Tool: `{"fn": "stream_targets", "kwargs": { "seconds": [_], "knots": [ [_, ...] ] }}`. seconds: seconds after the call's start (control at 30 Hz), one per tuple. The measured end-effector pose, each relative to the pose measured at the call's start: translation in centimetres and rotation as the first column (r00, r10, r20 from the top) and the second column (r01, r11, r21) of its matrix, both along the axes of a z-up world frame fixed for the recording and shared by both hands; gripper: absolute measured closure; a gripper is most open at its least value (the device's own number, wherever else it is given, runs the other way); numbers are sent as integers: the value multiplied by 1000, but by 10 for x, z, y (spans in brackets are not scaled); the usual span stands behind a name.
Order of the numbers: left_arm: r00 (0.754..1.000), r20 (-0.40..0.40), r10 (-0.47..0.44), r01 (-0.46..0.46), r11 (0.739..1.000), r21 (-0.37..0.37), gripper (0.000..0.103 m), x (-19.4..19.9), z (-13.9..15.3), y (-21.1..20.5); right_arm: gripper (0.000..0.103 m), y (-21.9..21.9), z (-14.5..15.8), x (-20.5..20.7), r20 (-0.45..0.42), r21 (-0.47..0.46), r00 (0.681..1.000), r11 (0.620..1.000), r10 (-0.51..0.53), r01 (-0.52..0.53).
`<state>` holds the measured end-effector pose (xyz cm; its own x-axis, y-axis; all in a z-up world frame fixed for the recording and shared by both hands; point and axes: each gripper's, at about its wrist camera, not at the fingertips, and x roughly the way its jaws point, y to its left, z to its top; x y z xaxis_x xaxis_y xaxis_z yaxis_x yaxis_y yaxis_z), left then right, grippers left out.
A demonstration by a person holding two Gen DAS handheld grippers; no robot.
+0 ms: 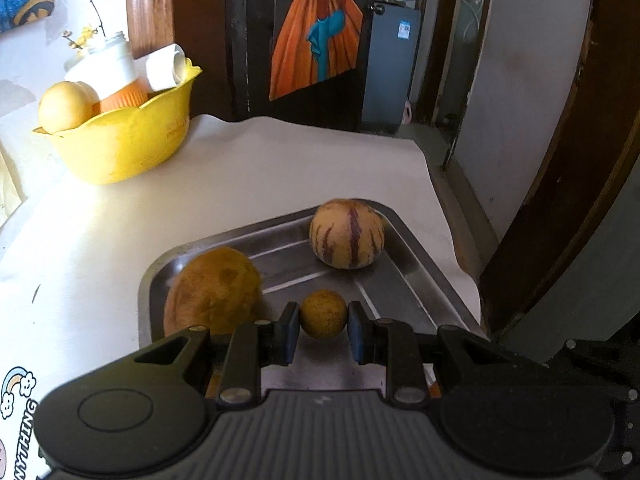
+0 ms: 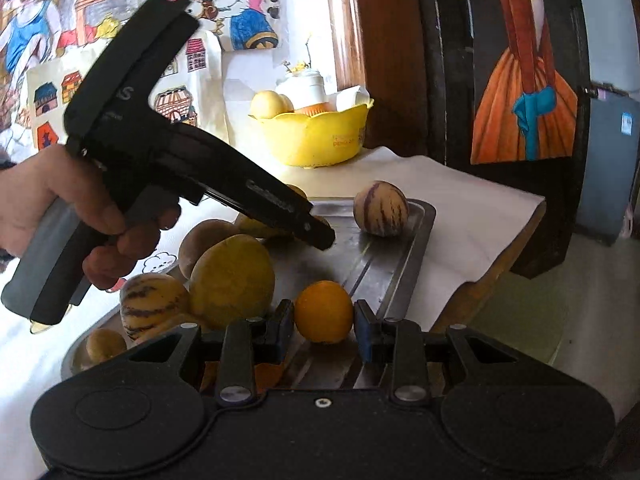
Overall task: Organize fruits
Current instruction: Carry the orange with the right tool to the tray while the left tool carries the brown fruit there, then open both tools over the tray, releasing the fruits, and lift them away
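Note:
My left gripper (image 1: 323,316) is shut on a small yellow-brown round fruit (image 1: 323,312), held just above the metal tray (image 1: 240,231). In that tray lie a striped pepino melon (image 1: 347,234) at the far corner and a large yellow-orange fruit (image 1: 214,292) on the left. My right gripper (image 2: 324,318) is shut on an orange (image 2: 324,310) over the tray's (image 2: 384,264) near part. In the right wrist view a hand (image 2: 36,200) holds the left gripper (image 2: 324,240), which points down into the tray and hides the fruit it carries.
A yellow bowl (image 2: 316,136) with pale fruit and a white bottle stands at the back by the wall. At the tray's left end lie a yellow fruit (image 2: 232,280), a second striped melon (image 2: 154,310) and brown fruits (image 2: 204,240). The table edge (image 2: 500,240) drops off on the right.

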<state>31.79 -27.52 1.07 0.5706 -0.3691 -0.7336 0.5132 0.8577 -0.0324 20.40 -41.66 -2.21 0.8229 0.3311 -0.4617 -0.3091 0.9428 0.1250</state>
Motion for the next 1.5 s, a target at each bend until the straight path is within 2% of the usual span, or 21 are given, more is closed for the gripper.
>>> {"fn": "stream_targets", "kwargs": {
  "seconds": [0.5, 0.83, 1.0, 1.1, 1.13, 1.17, 1.23, 1.3, 1.37, 1.5],
  "knots": [
    [1000, -17, 3, -2, 999, 47, 75, 4, -11, -7, 68, 3, -4, -7, 30, -11, 1000, 1000, 0, 0],
    [1000, 2, 9, -9, 999, 45, 75, 0, -8, -7, 68, 4, -4, -9, 27, -11, 1000, 1000, -8, 9],
    [1000, 17, 21, -22, 999, 37, 71, -5, 1, -4, 65, 8, -2, -14, 47, -50, 999, 999, -18, 20],
    [999, 32, 36, -36, 999, 26, 61, -10, 8, 1, 58, 12, 0, -19, 84, -87, 996, 996, -28, 35],
    [998, 39, 45, -46, 999, 20, 50, -12, 11, 3, 54, 13, 1, -21, 92, -92, 995, 995, -32, 41],
    [997, 48, 57, -57, 998, 12, 44, -14, 13, 6, 51, 13, 1, -22, 97, -91, 995, 995, -38, 47],
    [996, 58, 68, -69, 998, 0, 43, -18, 17, 10, 47, 13, 3, -24, 100, -76, 994, 995, -49, 57],
    [995, 66, 80, -79, 997, -7, 38, -22, 22, 15, 43, 12, 4, -25, 99, -58, 993, 996, -68, 74],
    [992, 82, 97, -96, 995, -18, 27, -27, 27, 21, 38, 10, 7, -28, 107, -40, 990, 995, -90, 94],
    [986, 99, 135, -130, 990, -56, 17, -40, 38, 35, 29, 8, 16, -39, 147, -3, 979, 989, -143, 145]
  ]
}}
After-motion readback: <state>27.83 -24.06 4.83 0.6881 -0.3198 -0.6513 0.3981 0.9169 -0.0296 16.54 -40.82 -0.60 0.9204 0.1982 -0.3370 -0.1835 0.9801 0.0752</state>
